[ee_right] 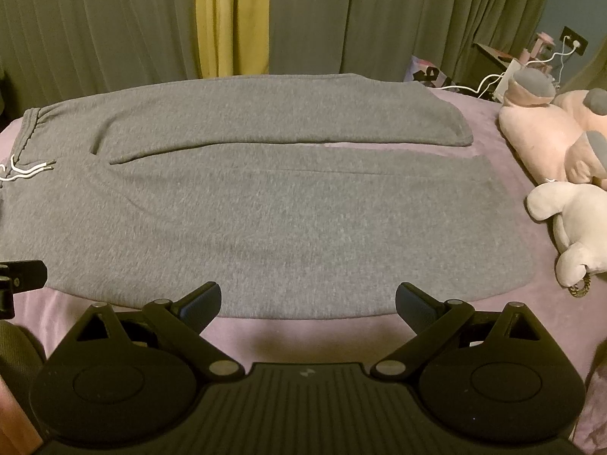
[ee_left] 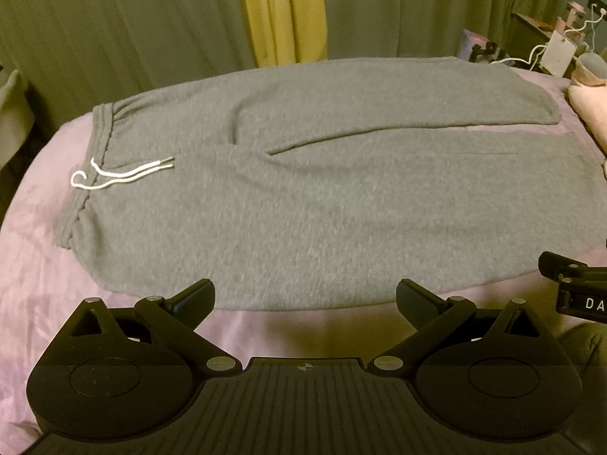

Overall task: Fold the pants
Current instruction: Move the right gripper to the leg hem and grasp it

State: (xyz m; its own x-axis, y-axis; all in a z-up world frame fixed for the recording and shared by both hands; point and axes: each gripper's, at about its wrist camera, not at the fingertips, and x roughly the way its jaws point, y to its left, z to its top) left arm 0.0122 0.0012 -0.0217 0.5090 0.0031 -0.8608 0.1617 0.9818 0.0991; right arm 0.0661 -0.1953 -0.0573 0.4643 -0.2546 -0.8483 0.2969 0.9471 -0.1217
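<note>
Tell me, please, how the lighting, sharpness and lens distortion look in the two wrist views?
Left wrist view: dim, warm yellowish light; the grey pants look soft and grainy, and the fisheye bows the bed edge, with dark corners. Right wrist view: the same dim cast and bowing; a soft shadow falls on the bedspread between the open right gripper fingers; the plush toys at the edge look stretched.
</note>
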